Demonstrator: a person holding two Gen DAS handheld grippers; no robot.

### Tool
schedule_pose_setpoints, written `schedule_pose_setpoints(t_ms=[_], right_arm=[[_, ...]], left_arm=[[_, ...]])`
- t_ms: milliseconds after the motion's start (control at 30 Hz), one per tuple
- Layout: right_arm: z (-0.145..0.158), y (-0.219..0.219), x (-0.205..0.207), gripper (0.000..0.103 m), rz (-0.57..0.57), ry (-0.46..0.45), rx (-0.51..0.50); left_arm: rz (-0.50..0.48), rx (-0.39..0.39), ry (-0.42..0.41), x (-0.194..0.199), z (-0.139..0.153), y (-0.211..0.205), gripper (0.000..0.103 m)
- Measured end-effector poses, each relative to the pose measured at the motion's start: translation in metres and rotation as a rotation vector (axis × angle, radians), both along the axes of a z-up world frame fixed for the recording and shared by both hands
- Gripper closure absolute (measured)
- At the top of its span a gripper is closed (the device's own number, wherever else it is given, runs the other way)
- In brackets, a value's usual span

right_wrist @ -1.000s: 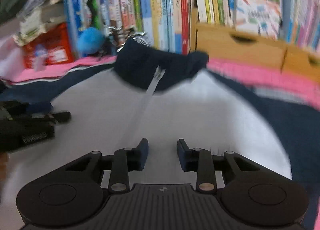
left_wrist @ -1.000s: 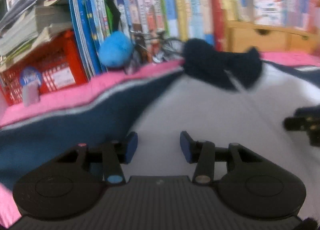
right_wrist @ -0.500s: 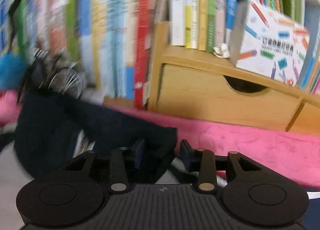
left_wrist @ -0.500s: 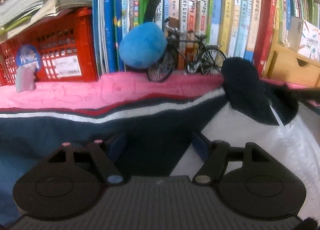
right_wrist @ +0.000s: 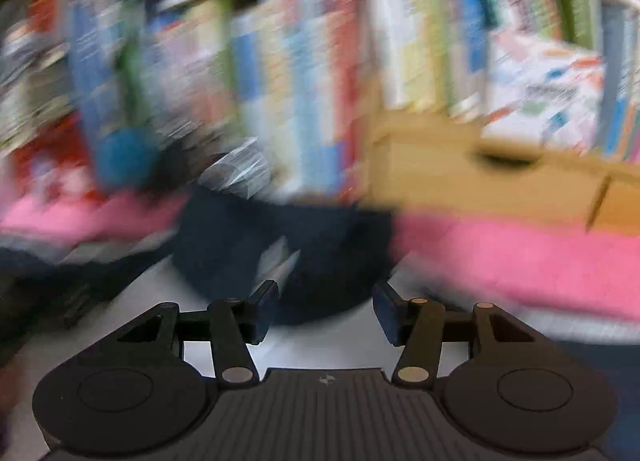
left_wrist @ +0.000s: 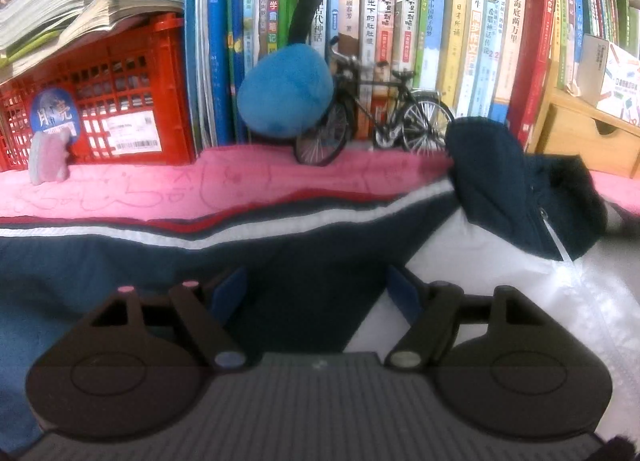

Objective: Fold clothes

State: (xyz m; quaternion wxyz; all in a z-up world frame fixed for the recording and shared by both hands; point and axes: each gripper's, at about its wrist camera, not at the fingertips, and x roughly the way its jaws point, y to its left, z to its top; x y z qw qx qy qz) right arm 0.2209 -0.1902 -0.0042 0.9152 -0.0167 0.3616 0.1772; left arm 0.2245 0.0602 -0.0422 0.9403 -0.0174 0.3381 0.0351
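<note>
**A:** What does the left wrist view give that the right one does not?

**B:** Sharpness. It shows a navy-and-white jacket (left_wrist: pixel 320 257) spread flat over a pink blanket (left_wrist: pixel 132 189), its navy sleeve with white and red stripes running off to the left, its dark collar (left_wrist: pixel 516 185) bunched at the far edge with the zip line below it. Behind stand a row of upright books (left_wrist: pixel 404 17), a red crate (left_wrist: pixel 116 97), a blue plush ball (left_wrist: pixel 286 91) and a model bicycle (left_wrist: pixel 376 117) just beside it.

**A:** And the right wrist view?

**B:** It is smeared with blur. The books are only colour bands there, but it shows more of the wooden drawer unit (right_wrist: pixel 500 185) on the right and looks at the collar (right_wrist: pixel 248 245) from closer.

**A:** How does the left gripper (left_wrist: pixel 316 293) sit?

**B:** It is angled down over the sleeve where navy meets the white body. Its jaws have just been opening and stand wide apart; cloth lies beneath the gap, and the blue pads (left_wrist: pixel 228 293) press on nothing.

**A:** And the right gripper (right_wrist: pixel 324 311)?

**B:** It is tilted down toward the collar. Its jaws have just been opening too, and stand parted; the collar's lower edge shows in the gap, with the pads (right_wrist: pixel 262 311) not pressing on it.
</note>
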Motion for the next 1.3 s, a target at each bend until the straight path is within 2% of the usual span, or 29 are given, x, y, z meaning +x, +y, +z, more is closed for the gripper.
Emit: schedule_pose_setpoints(t_ms=[33, 100, 133, 200, 267, 300, 367, 400, 467, 600, 700, 733, 800, 833, 867, 933, 1000, 1067, 1133, 1233, 1300], right_arm=[[-0.005, 0.008, -0.007, 0.05, 0.046, 0.037, -0.006], [-0.014, 0.024, -0.01, 0.05, 0.078, 0.008, -0.074], [-0.017, 0.026, -0.001, 0.05, 0.064, -0.011, -0.077], [-0.022, 0.024, 0.028, 0.05, 0.016, -0.045, -0.051], [-0.026, 0.027, 0.065, 0.046, -0.055, -0.088, -0.081], [-0.028, 0.027, 0.082, 0.046, -0.096, -0.084, -0.065], [-0.026, 0.026, 0.106, 0.056, -0.197, -0.051, -0.031], [-0.023, 0.026, 0.11, 0.057, -0.225, -0.032, -0.012], [-0.015, 0.028, 0.096, 0.057, -0.204, -0.035, 0.016], [-0.003, 0.037, 0.031, 0.055, -0.063, -0.068, -0.062], [-0.009, 0.043, -0.009, 0.055, 0.056, 0.008, -0.068], [-0.013, 0.047, -0.015, 0.052, 0.08, 0.018, -0.078], [-0.019, 0.055, -0.016, 0.046, 0.12, -0.076, -0.136], [-0.022, 0.054, -0.008, 0.041, 0.12, -0.121, -0.147], [-0.022, 0.044, 0.011, 0.023, 0.056, -0.119, -0.118], [-0.02, 0.018, 0.054, 0.039, -0.124, -0.076, -0.035], [-0.003, 0.003, 0.064, 0.043, -0.196, -0.005, 0.059], [0.017, -0.002, 0.036, 0.036, -0.126, -0.032, 0.108], [0.028, -0.005, 0.005, 0.029, -0.027, -0.052, 0.102], [0.026, -0.016, -0.036, 0.028, 0.066, 0.006, 0.07], [0.016, -0.035, -0.055, 0.028, 0.077, 0.048, 0.031]], left_arm=[[0.001, 0.001, 0.0, 0.0, 0.0, 0.0, 0.026], [-0.001, 0.001, 0.0, 0.0, 0.0, 0.0, 0.026], [-0.003, 0.001, -0.001, 0.0, 0.0, 0.001, 0.026], [-0.007, 0.001, -0.001, 0.0, 0.0, 0.002, 0.026], [-0.007, 0.001, -0.001, 0.0, 0.0, 0.002, 0.025], [-0.007, 0.001, -0.001, 0.0, 0.0, 0.002, 0.025], [-0.005, -0.001, -0.002, 0.0, 0.0, 0.002, 0.025], [-0.005, -0.002, -0.002, 0.0, 0.0, 0.002, 0.025], [-0.005, -0.002, -0.002, 0.0, 0.0, 0.002, 0.025], [-0.004, -0.002, -0.002, 0.0, 0.0, 0.002, 0.025], [-0.005, -0.002, -0.002, 0.0, 0.0, 0.002, 0.025], [-0.006, -0.002, -0.002, 0.0, 0.0, 0.002, 0.025], [-0.007, -0.001, -0.002, 0.0, 0.0, 0.002, 0.025], [-0.007, -0.001, -0.003, 0.0, 0.0, 0.002, 0.025], [-0.007, -0.001, -0.003, -0.001, -0.001, 0.002, 0.025], [-0.008, 0.0, -0.002, -0.001, -0.001, 0.002, 0.024], [-0.008, 0.0, -0.002, 0.0, -0.001, 0.001, 0.023], [-0.009, 0.0, -0.002, 0.0, -0.001, 0.001, 0.023], [-0.009, 0.001, -0.002, 0.0, 0.0, 0.002, 0.023], [-0.007, 0.002, -0.002, -0.001, 0.0, 0.001, 0.023], [-0.007, 0.0, -0.002, -0.001, 0.0, 0.001, 0.023]])
